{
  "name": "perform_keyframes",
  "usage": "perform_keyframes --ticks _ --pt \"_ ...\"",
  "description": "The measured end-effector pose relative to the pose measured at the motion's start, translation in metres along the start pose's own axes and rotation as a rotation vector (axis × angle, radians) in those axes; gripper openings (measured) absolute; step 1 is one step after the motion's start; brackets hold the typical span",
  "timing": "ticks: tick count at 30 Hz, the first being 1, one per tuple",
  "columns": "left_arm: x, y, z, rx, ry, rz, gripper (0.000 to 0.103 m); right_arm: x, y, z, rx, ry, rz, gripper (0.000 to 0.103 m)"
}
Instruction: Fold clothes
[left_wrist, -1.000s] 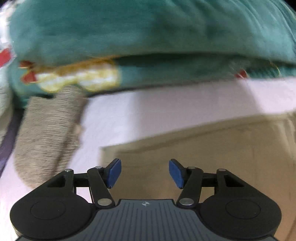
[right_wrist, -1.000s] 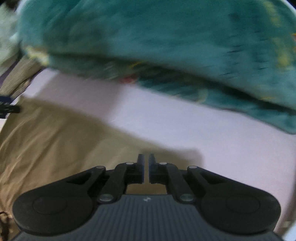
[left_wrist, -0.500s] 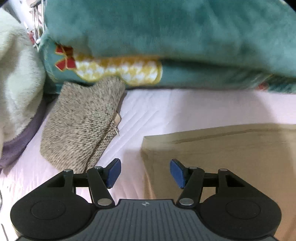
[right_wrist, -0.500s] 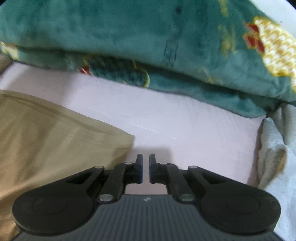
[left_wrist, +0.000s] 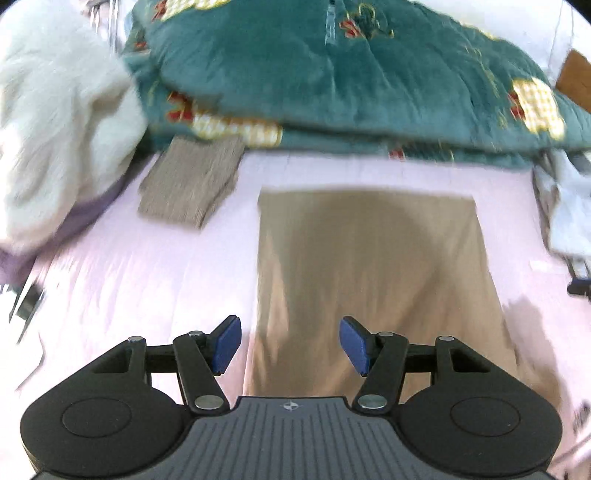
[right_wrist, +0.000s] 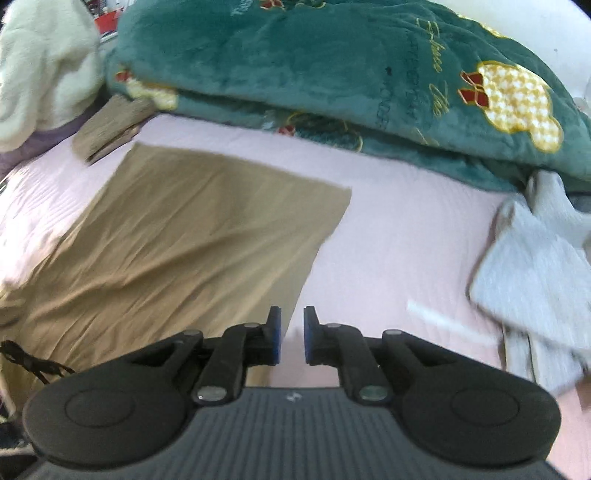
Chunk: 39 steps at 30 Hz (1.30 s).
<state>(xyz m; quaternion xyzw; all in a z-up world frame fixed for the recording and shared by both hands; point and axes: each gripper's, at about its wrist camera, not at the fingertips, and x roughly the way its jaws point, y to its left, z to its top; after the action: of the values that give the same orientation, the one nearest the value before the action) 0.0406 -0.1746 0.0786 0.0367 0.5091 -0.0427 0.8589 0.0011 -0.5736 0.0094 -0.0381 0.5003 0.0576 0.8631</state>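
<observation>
A tan garment (left_wrist: 373, 266) (right_wrist: 177, 236) lies flat on the pink bed sheet (left_wrist: 147, 269) (right_wrist: 399, 229), its far edge straight and folded. My left gripper (left_wrist: 290, 345) hovers high above the garment's near left part, open, with nothing between its blue pads. My right gripper (right_wrist: 291, 334) hangs above the garment's right edge; its jaws are opening from a narrow gap and hold nothing.
A teal blanket (left_wrist: 351, 74) (right_wrist: 332, 74) is heaped along the far side. A folded brown knit (left_wrist: 192, 181) (right_wrist: 110, 125) lies at the far left, beside a white fluffy cover (left_wrist: 55, 129). A grey garment (right_wrist: 539, 266) lies crumpled at the right.
Both grippers have risen and pulled back from the garment's far edge, so much more of the bed shows. The right gripper's jaws have parted slightly.
</observation>
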Motion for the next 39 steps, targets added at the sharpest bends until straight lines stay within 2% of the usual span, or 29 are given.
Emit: perform_keyframes --ticks 3,6,9,13,16,19,23,26,29,32,35,39 --pt "-0.039 0.007 -0.034 -0.027 0.04 -0.021 0.062 -0.03 0.003 -0.027 0.014 0.018 -0.018 0.02" --pt "-0.042 0.012 -0.064 -0.03 0.05 -0.045 0.062 -0.035 0.017 -0.05 0.017 0.036 -0.021 0.027" --pt "-0.003 0.013 -0.102 -0.01 0.027 -0.073 0.062 -0.009 0.047 -0.067 0.0 0.031 -0.002 0.027" --pt "0.08 0.006 -0.153 0.044 0.017 -0.096 0.061 0.042 0.108 -0.079 -0.073 -0.003 0.014 0.027" --pt "0.122 0.011 -0.173 0.037 0.001 -0.075 0.061 0.077 0.15 -0.082 -0.148 -0.029 0.016 0.027" --pt "0.146 0.023 -0.183 0.022 0.011 -0.04 0.061 0.099 0.18 -0.092 -0.209 -0.011 0.036 0.027" --pt "0.162 0.042 -0.2 0.061 0.073 0.05 0.064 0.109 0.171 -0.123 -0.207 0.039 0.005 0.027" --pt "0.163 0.068 -0.205 0.003 0.089 0.045 0.065 0.099 0.14 -0.143 -0.165 0.065 -0.049 0.028" --pt "0.16 0.08 -0.205 -0.002 0.094 0.057 0.065 0.086 0.105 -0.161 -0.1 0.104 -0.111 0.028" --pt "0.153 0.087 -0.206 -0.006 0.097 0.065 0.065 0.075 0.085 -0.173 -0.059 0.146 -0.159 0.033" --pt "0.14 0.089 -0.2 -0.02 0.097 0.065 0.063 0.058 0.079 -0.176 -0.025 0.173 -0.197 0.034" --pt "0.105 0.082 -0.193 -0.021 0.067 0.04 0.063 0.019 0.092 -0.171 -0.001 0.134 -0.201 0.034"
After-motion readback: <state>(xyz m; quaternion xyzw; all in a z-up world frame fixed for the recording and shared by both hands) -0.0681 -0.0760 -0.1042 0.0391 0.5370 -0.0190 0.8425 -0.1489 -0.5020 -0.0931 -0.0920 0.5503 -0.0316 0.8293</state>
